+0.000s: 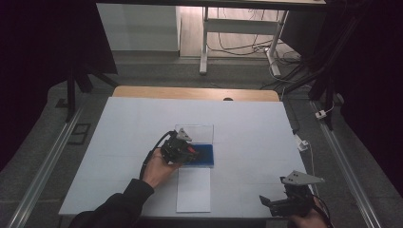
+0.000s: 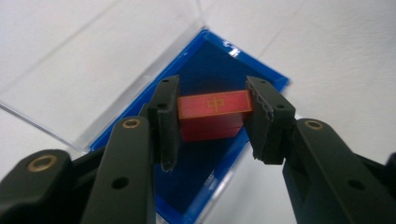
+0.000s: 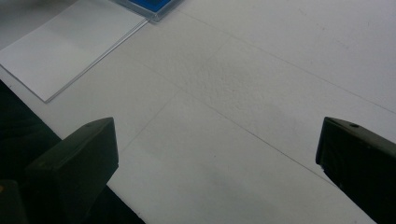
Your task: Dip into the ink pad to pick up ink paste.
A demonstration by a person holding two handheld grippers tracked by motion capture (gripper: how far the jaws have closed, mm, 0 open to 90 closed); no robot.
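A small red block [image 2: 212, 114] with a gold character on its top face sits between the pads of my left gripper [image 2: 212, 119], which is shut on it just above the blue lining [image 2: 205, 70] of a clear plastic box. In the high view the left gripper [image 1: 190, 151] hangs over the blue box [image 1: 205, 154] at the table's middle, and the red block [image 1: 191, 151] shows as a small red spot at its tips. My right gripper [image 1: 266, 202] rests near the front right edge of the table; its jaws stand wide apart in the right gripper view [image 3: 217, 154] with nothing between them.
The box's clear lid [image 1: 193, 189] lies flat in front of the box, toward the table's front edge. A white sheet [image 1: 142, 123] covers the table, and a wooden edge [image 1: 190, 92] shows at the back. Desk legs and cables [image 1: 237, 45] stand on the floor beyond.
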